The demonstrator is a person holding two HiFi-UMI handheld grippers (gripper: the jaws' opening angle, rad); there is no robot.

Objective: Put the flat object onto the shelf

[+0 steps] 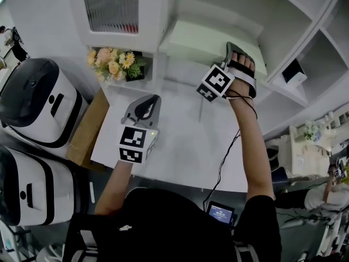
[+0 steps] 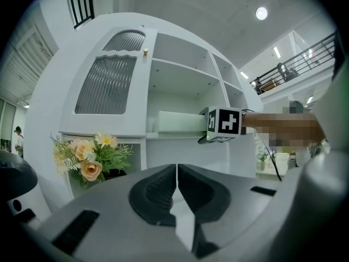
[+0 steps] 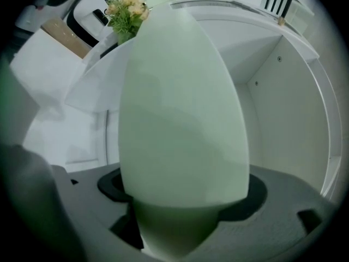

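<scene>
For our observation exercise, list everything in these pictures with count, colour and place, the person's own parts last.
table: one, white, before the person
shelf unit: one, white, behind the table
flat box: one, pale green, lying on a shelf
flowers: one bunch, peach and yellow, low left compartment
small box: one, white and black, right-hand compartment
cardboard: one piece, brown, left of the table
machines: two, white and black, far left
cable: one, black, along the right arm
left gripper: one, grey, jaws together, empty, over the table
right gripper: one, grey, closed on the flat box's near end
</scene>
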